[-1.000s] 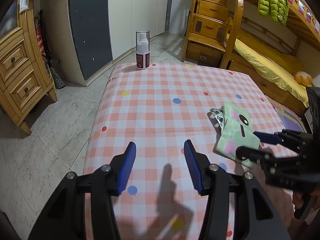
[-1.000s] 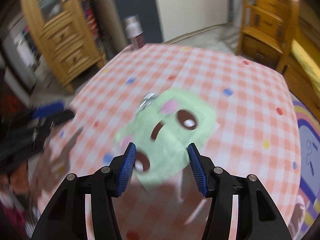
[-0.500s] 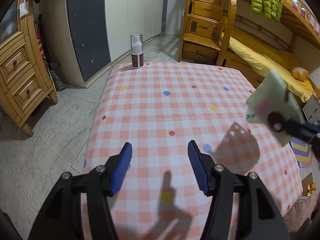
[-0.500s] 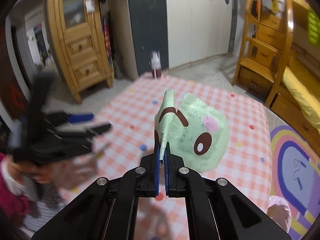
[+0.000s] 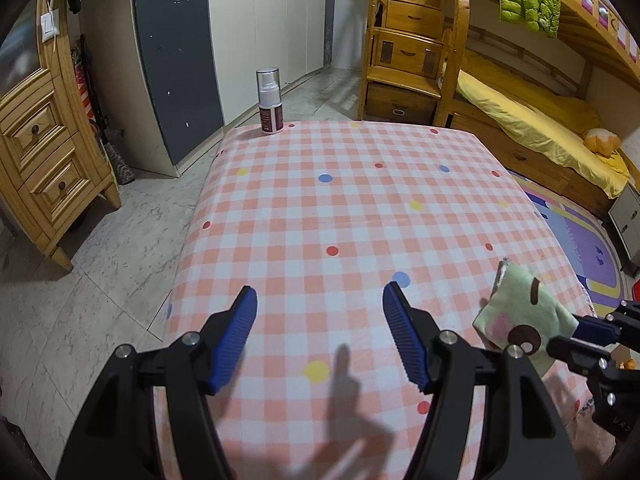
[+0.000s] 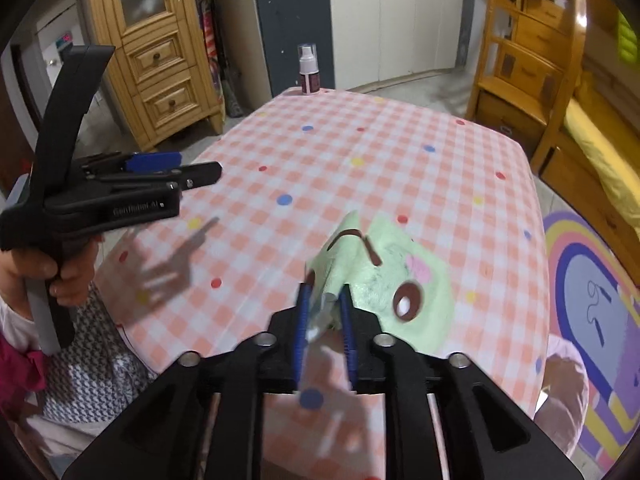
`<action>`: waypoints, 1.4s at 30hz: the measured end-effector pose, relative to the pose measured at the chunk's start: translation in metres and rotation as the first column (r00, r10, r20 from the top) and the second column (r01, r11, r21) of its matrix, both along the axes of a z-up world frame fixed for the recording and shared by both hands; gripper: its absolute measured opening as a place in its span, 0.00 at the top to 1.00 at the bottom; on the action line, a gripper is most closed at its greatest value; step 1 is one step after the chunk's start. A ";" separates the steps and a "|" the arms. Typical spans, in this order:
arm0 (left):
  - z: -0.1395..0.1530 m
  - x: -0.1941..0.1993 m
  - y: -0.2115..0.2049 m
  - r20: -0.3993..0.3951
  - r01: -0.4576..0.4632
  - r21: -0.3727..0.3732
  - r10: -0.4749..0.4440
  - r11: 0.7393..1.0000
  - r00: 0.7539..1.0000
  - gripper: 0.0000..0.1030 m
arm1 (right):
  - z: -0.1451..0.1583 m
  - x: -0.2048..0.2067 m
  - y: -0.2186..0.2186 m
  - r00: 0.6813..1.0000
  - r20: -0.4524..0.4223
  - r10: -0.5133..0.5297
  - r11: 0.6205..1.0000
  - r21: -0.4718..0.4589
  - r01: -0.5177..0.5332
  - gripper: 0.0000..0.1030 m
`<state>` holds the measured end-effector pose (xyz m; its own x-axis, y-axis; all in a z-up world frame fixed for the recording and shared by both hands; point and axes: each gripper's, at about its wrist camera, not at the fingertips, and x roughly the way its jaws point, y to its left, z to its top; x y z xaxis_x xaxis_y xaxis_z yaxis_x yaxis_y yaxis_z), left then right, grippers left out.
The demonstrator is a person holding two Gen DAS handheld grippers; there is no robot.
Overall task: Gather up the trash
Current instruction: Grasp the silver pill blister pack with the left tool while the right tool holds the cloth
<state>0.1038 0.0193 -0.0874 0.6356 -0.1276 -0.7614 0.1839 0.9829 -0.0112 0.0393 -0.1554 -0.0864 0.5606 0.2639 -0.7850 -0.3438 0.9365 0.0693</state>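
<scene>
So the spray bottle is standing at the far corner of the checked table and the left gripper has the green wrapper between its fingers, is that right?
Not quite. The spray bottle does stand at the far corner of the checked table, but the green wrapper is between the fingers of the right gripper, whose jaws are opening. The right wrist view shows it; the left gripper has nothing between its fingers.
</scene>
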 end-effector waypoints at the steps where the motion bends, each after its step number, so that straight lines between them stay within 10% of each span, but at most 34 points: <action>1: 0.000 0.000 0.001 0.000 -0.002 -0.002 0.002 1.000 1.000 0.38 | 0.002 -0.004 -0.004 1.000 0.011 -0.013 1.000 0.020 0.013 0.63; 12: -0.002 -0.008 -0.001 -0.006 0.003 -0.011 -0.003 1.000 1.000 0.38 | -0.021 -0.002 -0.002 0.995 -0.029 -0.099 0.995 -0.011 0.098 0.68; 16: 0.000 -0.010 0.000 -0.002 0.002 -0.015 -0.002 1.000 1.000 0.38 | -0.026 -0.001 -0.003 0.994 -0.049 -0.095 0.995 -0.007 0.095 0.95; 29: 0.013 -0.019 -0.015 0.031 0.038 -0.021 -0.037 0.999 0.999 0.38 | 0.097 -0.031 -0.023 0.945 0.303 -0.121 0.993 0.051 0.111 0.98; 42: 0.009 -0.035 -0.052 0.024 0.191 -0.045 -0.190 0.981 0.981 0.40 | 0.026 -0.021 -0.036 0.968 0.133 -0.212 0.973 -0.063 0.221 0.98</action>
